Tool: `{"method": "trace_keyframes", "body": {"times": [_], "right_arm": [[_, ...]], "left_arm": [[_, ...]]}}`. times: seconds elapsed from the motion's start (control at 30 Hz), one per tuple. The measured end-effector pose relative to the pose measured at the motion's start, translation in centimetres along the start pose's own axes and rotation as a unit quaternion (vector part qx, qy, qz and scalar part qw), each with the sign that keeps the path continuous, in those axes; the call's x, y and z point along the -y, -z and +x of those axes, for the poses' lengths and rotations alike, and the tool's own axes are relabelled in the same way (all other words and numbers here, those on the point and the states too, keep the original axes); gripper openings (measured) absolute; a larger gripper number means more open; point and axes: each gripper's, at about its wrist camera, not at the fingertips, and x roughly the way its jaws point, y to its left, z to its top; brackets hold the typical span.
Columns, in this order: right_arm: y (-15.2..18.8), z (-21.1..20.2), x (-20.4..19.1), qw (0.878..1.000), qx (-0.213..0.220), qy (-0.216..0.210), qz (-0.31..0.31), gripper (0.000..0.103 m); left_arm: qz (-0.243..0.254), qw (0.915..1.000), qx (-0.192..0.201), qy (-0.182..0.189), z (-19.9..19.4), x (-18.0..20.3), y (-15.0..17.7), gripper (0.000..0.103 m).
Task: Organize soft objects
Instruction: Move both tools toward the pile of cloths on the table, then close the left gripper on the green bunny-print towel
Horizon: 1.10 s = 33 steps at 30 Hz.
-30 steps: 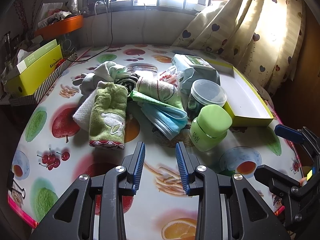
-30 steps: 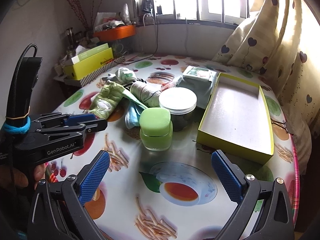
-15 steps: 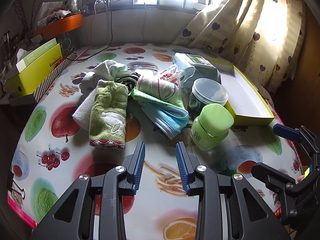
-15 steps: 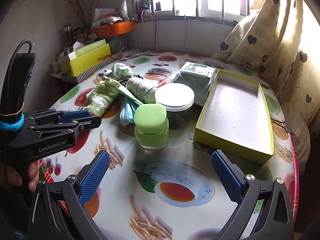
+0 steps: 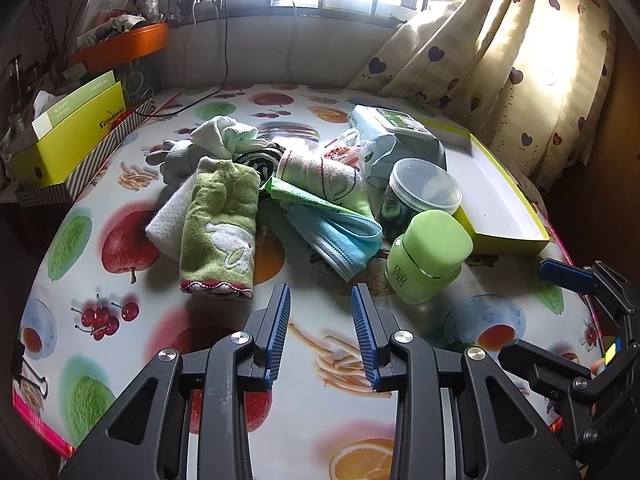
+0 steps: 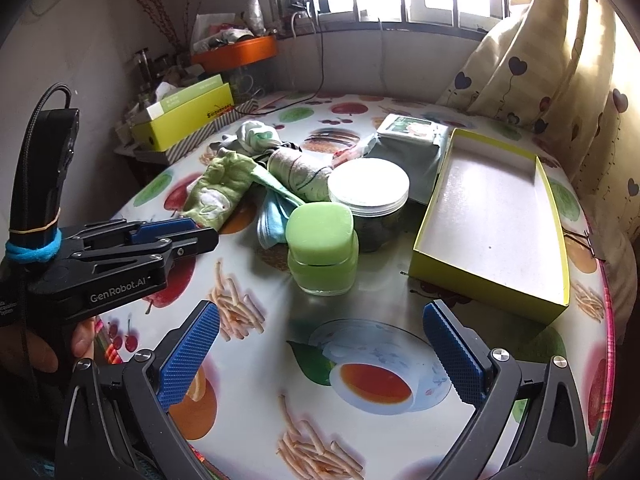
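Left wrist view: left claw (image 5: pixel 319 308) narrowly parted, empty, above the fruit-print tabletop (image 5: pixel 120 320) near the green rabbit-embroidered towel (image 5: pixel 220 224). Right claw (image 6: pixel 320 344) gapes wide, empty, before the green-lidded glass jar (image 6: pixel 322 248).

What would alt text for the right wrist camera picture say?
The right gripper hangs wide open and empty above a fruit-print table, facing a green jar and an empty yellow tray. Crumpled cloths lie behind the jar, and the left gripper shows at the left edge.
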Motion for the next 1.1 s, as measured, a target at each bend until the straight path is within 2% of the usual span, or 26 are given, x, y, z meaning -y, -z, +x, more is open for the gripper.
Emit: {"method": "trace_keyframes", "body": {"times": [0.8,1.1], "right_arm": [[-1.2,0.9,-0.6,1.0,-0.008,-0.001,-0.012,0.103],[-2.0,0.9,-1.4,1.0,-0.002,-0.004,-0.025,0.103]], "left_arm": [[-0.012,0.9999,0.002,0.001,0.4,-1.3,-0.6,0.033],[-0.026,0.9996,0.012,-0.001,-0.1,-2.8,-1.0,0.033]]}}
